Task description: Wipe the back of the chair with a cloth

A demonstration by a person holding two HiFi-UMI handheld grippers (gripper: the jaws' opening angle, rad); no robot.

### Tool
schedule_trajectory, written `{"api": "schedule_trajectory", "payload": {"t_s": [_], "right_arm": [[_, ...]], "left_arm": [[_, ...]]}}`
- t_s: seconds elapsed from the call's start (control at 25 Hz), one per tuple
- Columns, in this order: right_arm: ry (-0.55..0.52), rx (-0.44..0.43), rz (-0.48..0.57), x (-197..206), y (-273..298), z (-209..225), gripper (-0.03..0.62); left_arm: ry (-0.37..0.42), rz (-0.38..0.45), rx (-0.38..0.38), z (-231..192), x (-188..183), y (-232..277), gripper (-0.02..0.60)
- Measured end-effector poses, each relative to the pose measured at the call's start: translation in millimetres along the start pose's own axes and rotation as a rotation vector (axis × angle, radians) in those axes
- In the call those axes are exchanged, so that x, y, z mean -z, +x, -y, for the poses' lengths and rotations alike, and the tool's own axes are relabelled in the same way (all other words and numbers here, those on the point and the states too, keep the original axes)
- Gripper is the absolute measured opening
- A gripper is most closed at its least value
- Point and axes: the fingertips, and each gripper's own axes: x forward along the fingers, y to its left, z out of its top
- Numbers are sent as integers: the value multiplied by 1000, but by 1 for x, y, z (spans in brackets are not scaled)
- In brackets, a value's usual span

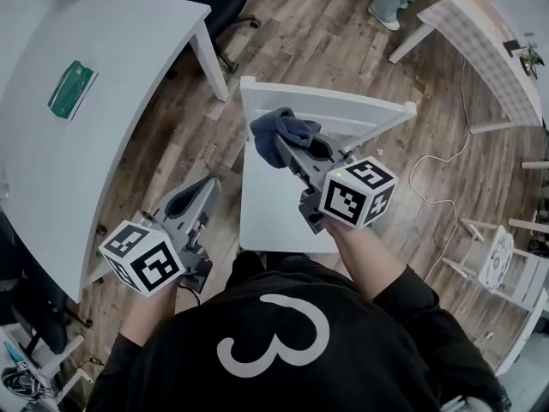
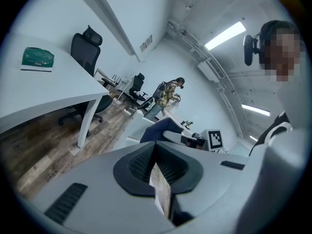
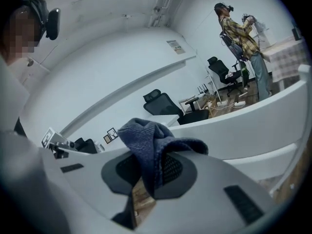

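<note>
I counted two white tables: one table (image 1: pixel 69 170) stood to the left of the chair (image 1: pixel 266 204), the other table (image 1: pixel 485 41) beyond the chair's right side. The single white chair faced me seat-first, with its back rail (image 1: pixel 343 108) on the far side. I was holding two hand-held grippers. The right hand-held gripper (image 3: pixel 148 167) hovered above the chair's seat, just short of the back rail, with its jaws pinching the one dark blue cloth (image 1: pixel 279 131). The cloth bunched over the jaw tips, and I could not tell whether it touched the rail. The left hand-held gripper (image 2: pixel 155 152) hung off the chair's left edge above the wooden floor (image 1: pixel 171 144), its jaws pressed together at the tips with nothing between them. One flat green packet (image 1: pixel 71 89) lay on the table left of the chair.
</note>
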Motion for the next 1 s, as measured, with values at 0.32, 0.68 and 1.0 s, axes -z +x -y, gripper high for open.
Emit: {"api": "schedule_trajectory", "payload": {"t_s": [0.32,0.68,1.0], "right_arm": [[6,62,-19,5,42,31,49],[-10,92,-38,9,71,45,49],[11,142,-16,10,81,51,49]], "left_arm": [[-65,7,-53,-21,14,-4,14],[-96,12,-96,-32,20,-8,14],[-98,9,-110,-32,22,-8,14]]}}
